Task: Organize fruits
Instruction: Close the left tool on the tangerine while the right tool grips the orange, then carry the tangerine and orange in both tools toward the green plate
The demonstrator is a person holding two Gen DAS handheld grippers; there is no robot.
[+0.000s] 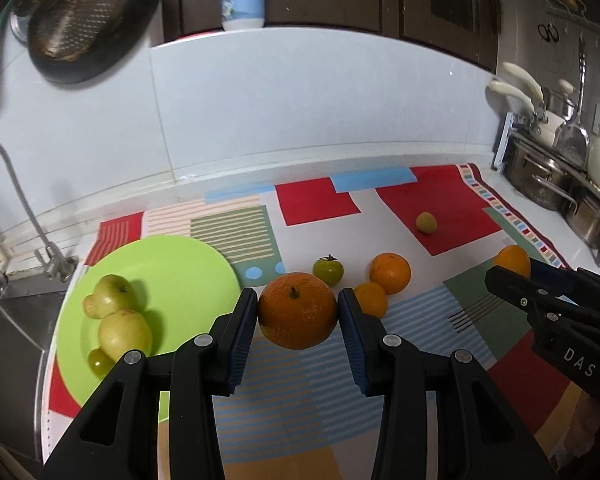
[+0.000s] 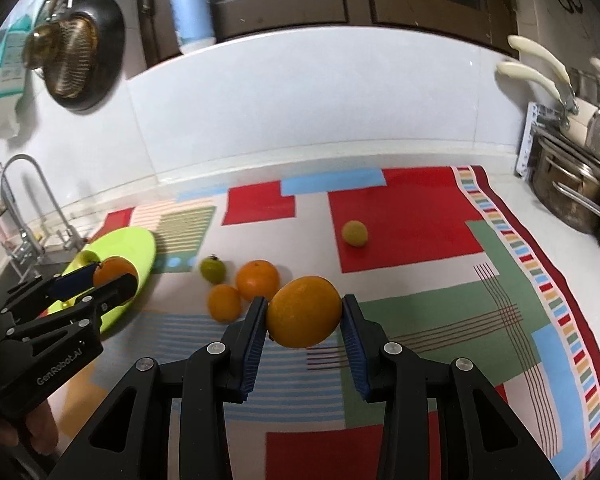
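My left gripper point(image 1: 297, 314) is shut on a large orange point(image 1: 297, 310) and holds it above the patterned mat, just right of the green plate point(image 1: 188, 264). The plate carries two pale green apples point(image 1: 124, 330) and a grape point(image 1: 99, 361). My right gripper point(image 2: 304, 314) is shut on another orange point(image 2: 304, 311), held over the mat's middle; it shows at the right of the left wrist view point(image 1: 512, 261). On the mat lie two smaller oranges point(image 2: 257, 279), a green persimmon point(image 2: 213, 269) and a small yellow-green fruit point(image 2: 355, 233).
A sink with a tap point(image 1: 20, 208) lies left of the plate. Steel pots point(image 2: 568, 184) stand on a rack at the right. A white tiled wall point(image 1: 300, 100) backs the counter, with a pan point(image 1: 80, 20) hanging at upper left.
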